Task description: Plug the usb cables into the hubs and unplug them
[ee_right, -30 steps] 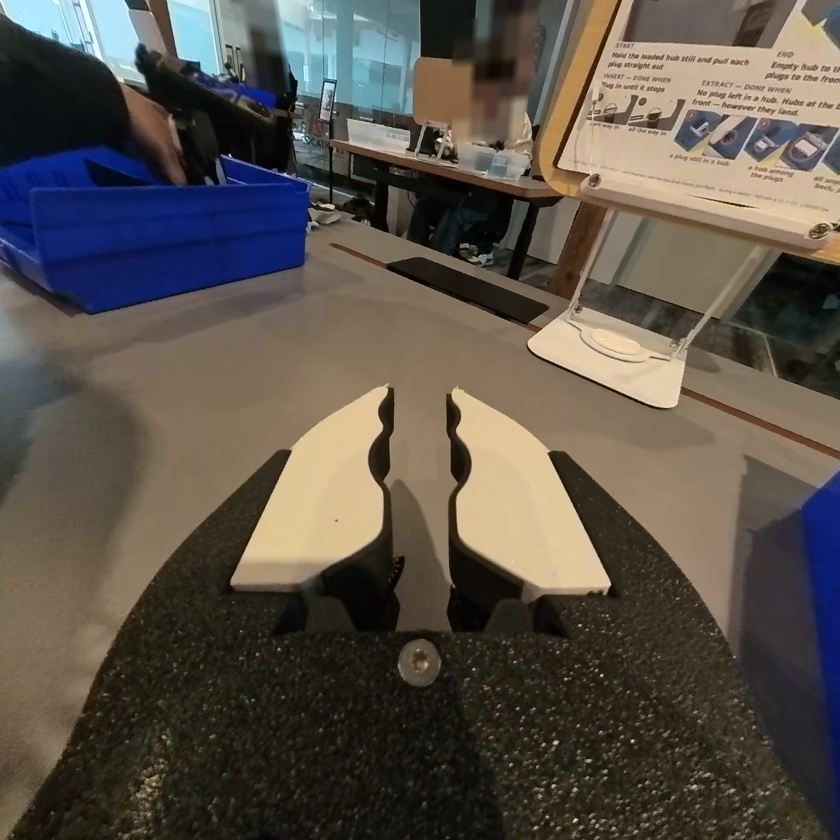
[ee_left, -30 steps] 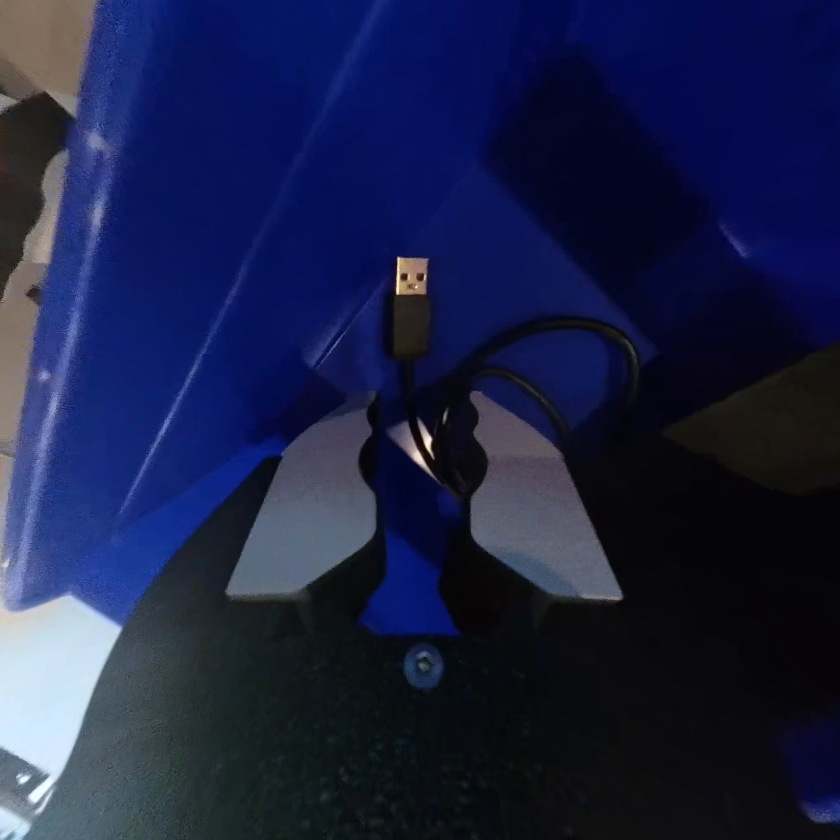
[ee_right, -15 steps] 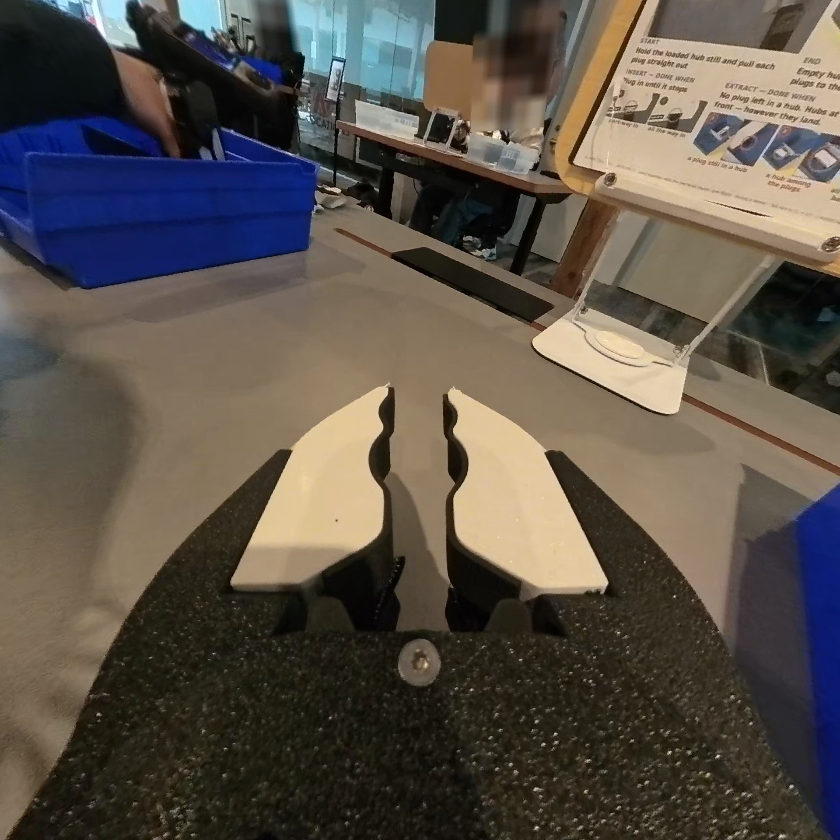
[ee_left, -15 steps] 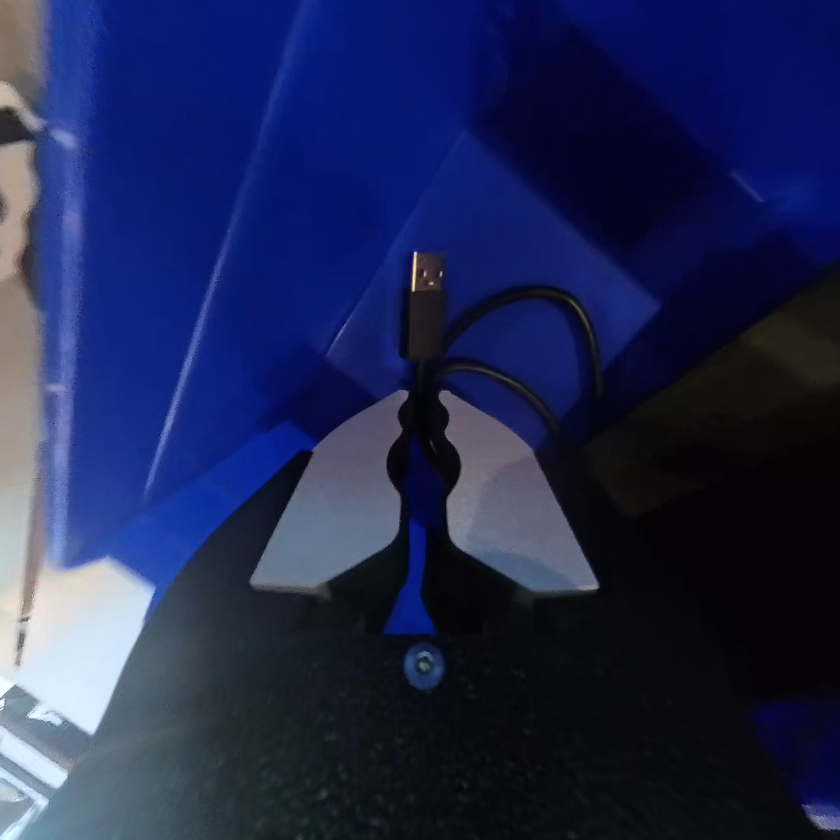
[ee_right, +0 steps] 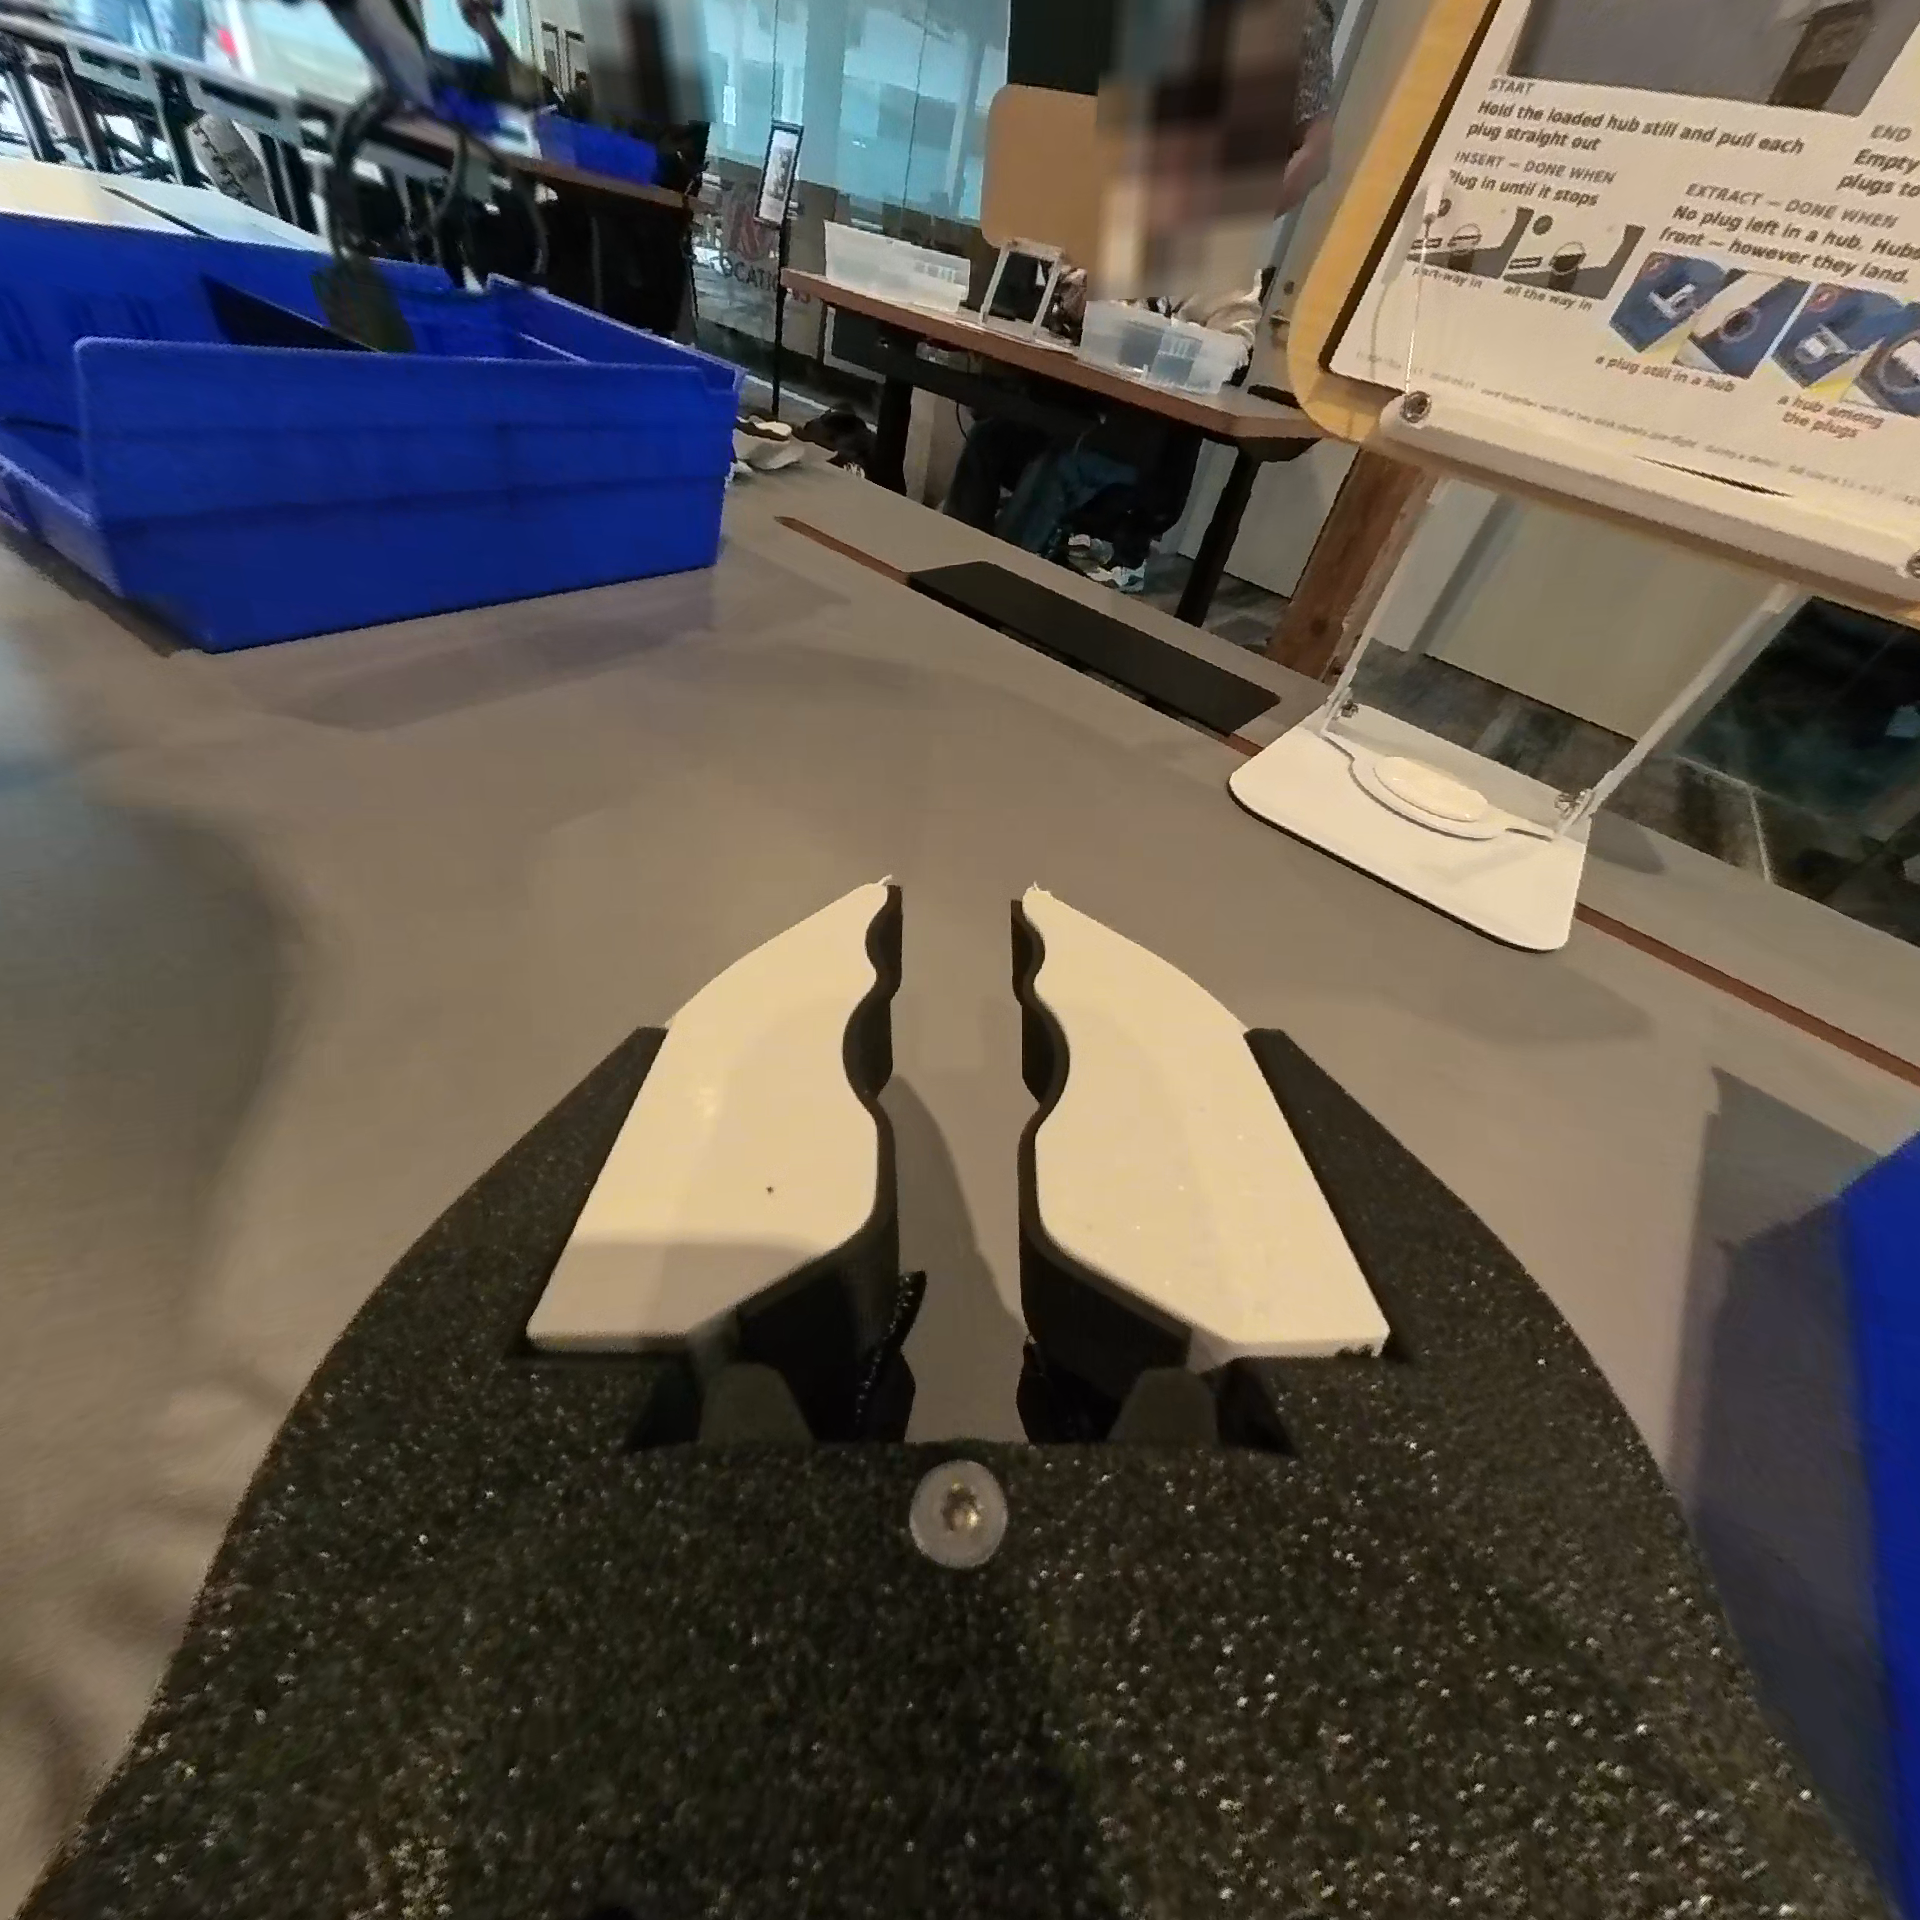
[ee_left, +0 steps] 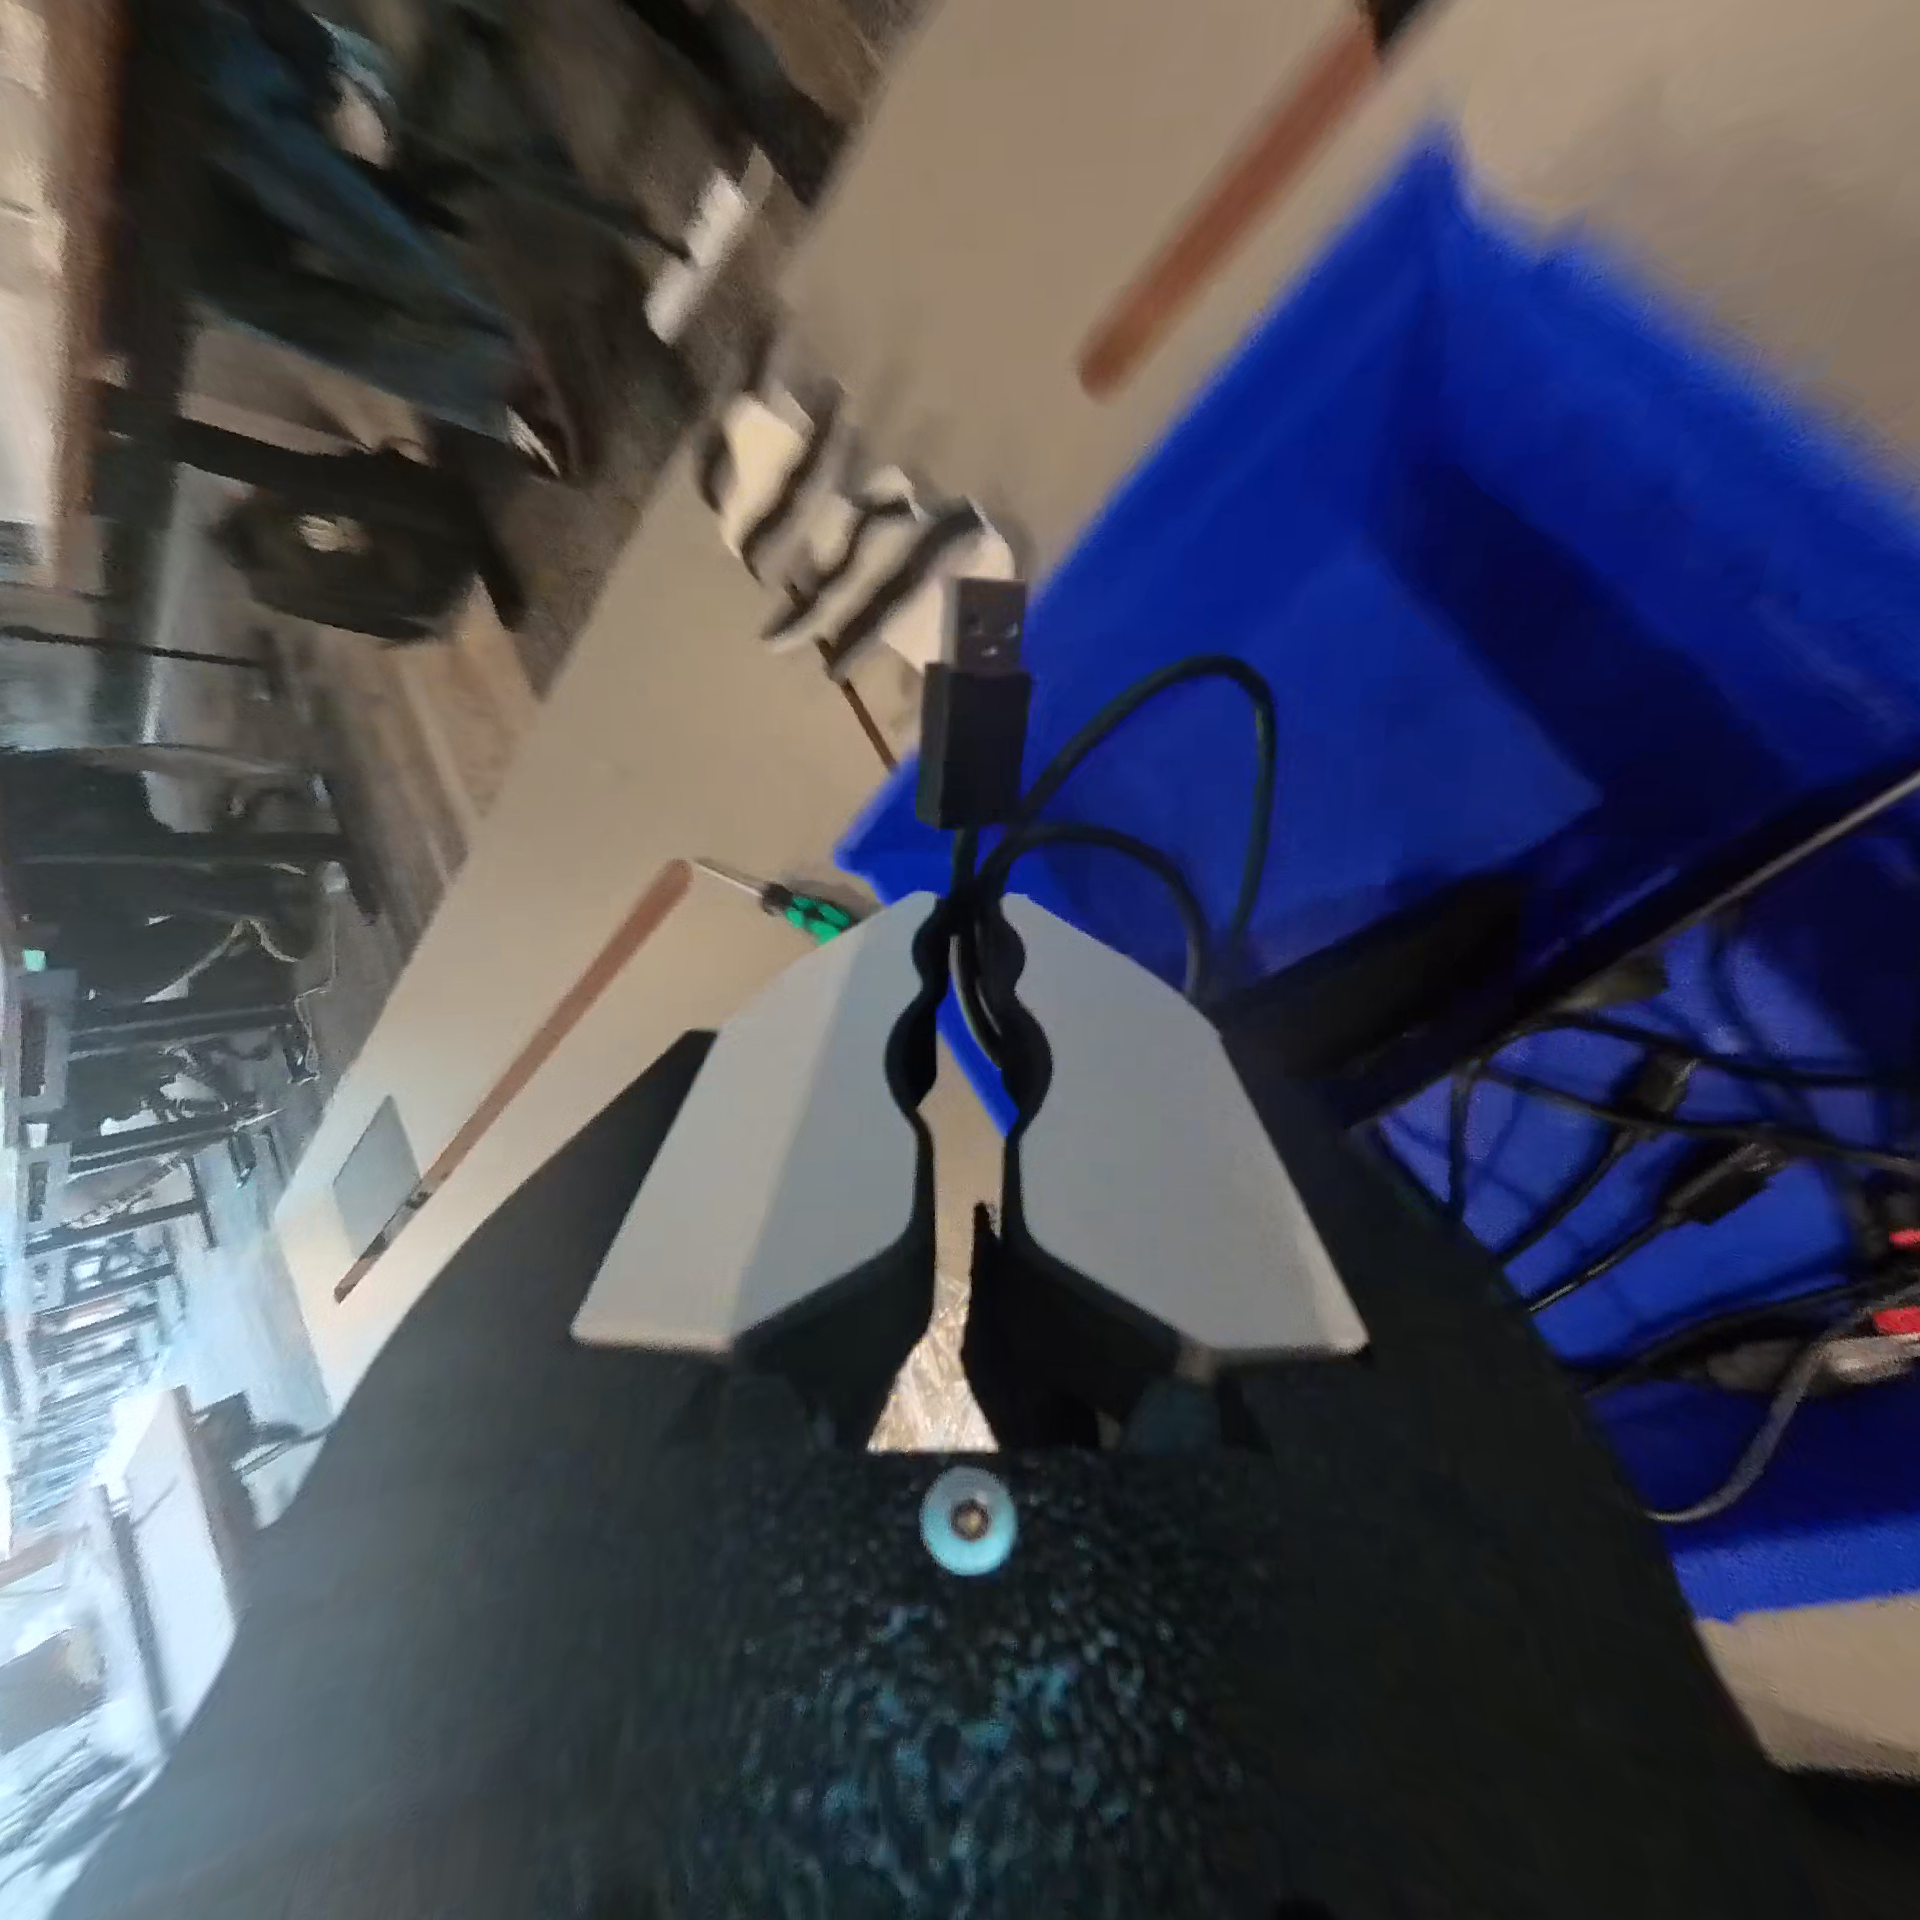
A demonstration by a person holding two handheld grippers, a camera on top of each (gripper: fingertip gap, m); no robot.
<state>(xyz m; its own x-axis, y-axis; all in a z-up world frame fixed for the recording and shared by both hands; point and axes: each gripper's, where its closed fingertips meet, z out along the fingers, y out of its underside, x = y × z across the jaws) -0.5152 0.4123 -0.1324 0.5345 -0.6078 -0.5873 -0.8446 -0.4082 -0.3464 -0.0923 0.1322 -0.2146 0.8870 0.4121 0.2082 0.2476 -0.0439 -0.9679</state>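
USB cable [ee_left: 1226, 748] pinched in my left claw [ee_left: 966, 914], fingers pressed together on the black cord just behind the plug. USB plug [ee_left: 982, 717] sticks out past the fingertips, metal end pointing away from me. Rest of the cord loops to the right of the claw and drops back behind the right finger. Beyond and right of the claw, blue bin [ee_left: 1507, 582] on the grey surface [ee_left: 644, 727]; lower compartment holds a tangle of other cables [ee_left: 1662, 1164]. Green-handled screwdriver [ee_left: 800, 909] lies on the surface left of the bin. View blurred. My right claw [ee_right: 956, 894] is spread and empty over the surface, with another blue bin [ee_right: 395, 499] far left and an instruction board [ee_right: 1621, 239] on its white stand at right.
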